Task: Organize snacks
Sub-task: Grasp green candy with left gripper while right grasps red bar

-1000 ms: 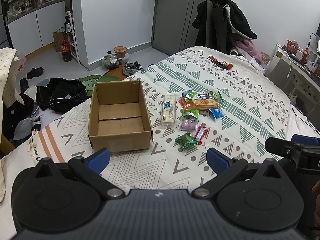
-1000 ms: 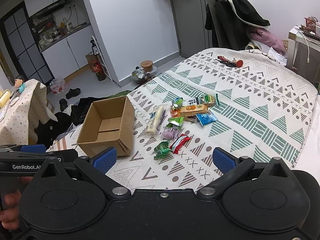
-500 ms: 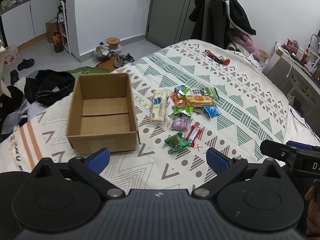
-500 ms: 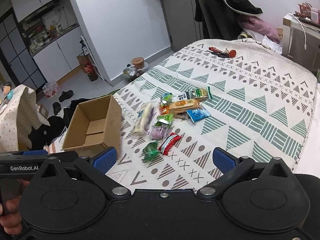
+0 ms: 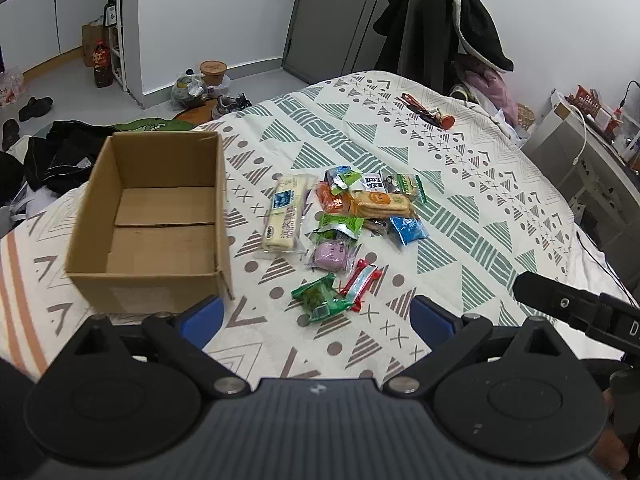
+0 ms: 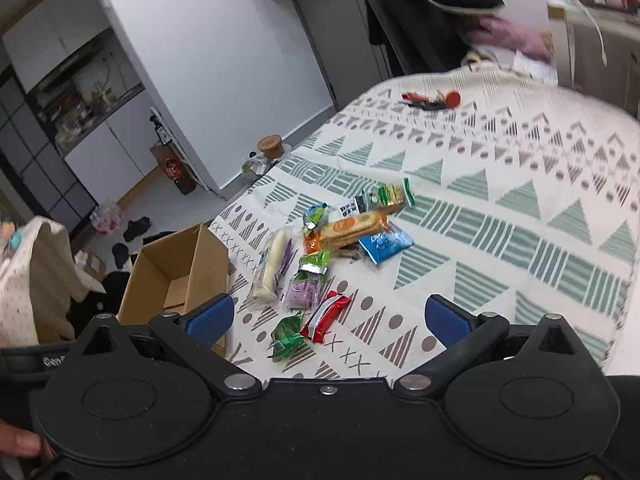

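Left gripper (image 5: 316,316) jaws spread wide, empty, low centre of frame; right gripper (image 6: 326,318) likewise open and empty. Both have closed in on the snack pile (image 5: 344,224) since a second ago; nothing picked up yet, so sorting hasn't begun. Green packet (image 5: 318,298) lies nearest, mid-frame. Cardboard box (image 5: 148,216), left of centre, is empty. All on a patterned bedspread (image 5: 480,184); cluttered floor upper left, dark coats (image 5: 444,20) hanging at top right.
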Motion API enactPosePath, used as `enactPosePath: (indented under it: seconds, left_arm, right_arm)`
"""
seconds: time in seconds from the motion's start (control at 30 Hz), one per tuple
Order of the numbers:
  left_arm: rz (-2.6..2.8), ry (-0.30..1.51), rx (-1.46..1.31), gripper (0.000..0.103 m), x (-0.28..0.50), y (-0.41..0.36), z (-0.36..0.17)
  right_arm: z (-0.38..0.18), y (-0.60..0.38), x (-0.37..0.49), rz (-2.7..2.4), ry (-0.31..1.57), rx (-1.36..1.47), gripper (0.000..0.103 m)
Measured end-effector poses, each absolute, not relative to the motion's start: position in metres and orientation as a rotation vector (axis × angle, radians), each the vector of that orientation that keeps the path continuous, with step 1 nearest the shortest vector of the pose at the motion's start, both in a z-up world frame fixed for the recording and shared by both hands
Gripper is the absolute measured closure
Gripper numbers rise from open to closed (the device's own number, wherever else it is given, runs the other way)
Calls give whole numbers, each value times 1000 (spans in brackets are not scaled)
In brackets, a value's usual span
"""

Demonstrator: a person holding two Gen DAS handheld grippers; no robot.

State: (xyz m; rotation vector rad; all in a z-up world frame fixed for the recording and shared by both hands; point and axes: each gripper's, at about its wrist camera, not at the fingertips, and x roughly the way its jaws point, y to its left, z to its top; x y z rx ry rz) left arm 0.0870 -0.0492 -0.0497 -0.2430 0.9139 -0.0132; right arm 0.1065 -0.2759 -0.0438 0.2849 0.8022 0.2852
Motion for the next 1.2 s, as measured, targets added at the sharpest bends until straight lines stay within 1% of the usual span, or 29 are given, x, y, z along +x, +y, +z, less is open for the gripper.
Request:
enactPosePath:
  seconds: [0.07,0.17,0.23,0.3,0.4,0.57,0.67,0.7,0.73,0.93,1.0,1.2]
  left_arm:
    - [-15,917,-245,4,93,-53,-57]
    - [-14,934,-257,7,104,-58,-68]
    - [-8,952,-263,9,112,-60,-78]
    - [-1,969,-273,16,118,-60,-87]
    - [12,994,-297,21,127,-61,-99]
    - [38,1028,-318,26,143,-62,-116]
    - [52,1047,-336,32,152,-62,-126]
    - [55,1053,-342,33,155,-62,-129]
    - [58,1059,-349,34,157,-62,-133]
    - [73,1103,-372,39,171,-65,-154]
    - [77,1118,-380,44,175,-65,-161]
    - [96,1159,-421,46,185,-62,-183]
  right_arm:
    - [-51,-278,112,287,804,300,2]
    - [-64,-280,123,282,832,332,6]
    - [-74,-282,130,293,854,377,10]
    - [-84,-282,136,302,879,403,15]
    - [-95,-280,146,319,912,421,22]
    - [-113,-278,163,330,949,455,27]
    - [-125,-278,172,339,980,489,32]
    - [-129,-278,175,339,991,493,37]
    - [-132,-277,178,342,1003,500,40]
    - [-152,-272,191,341,1055,529,51]
    - [-158,-271,196,345,1069,543,53]
    - [-172,-262,207,358,1105,558,54]
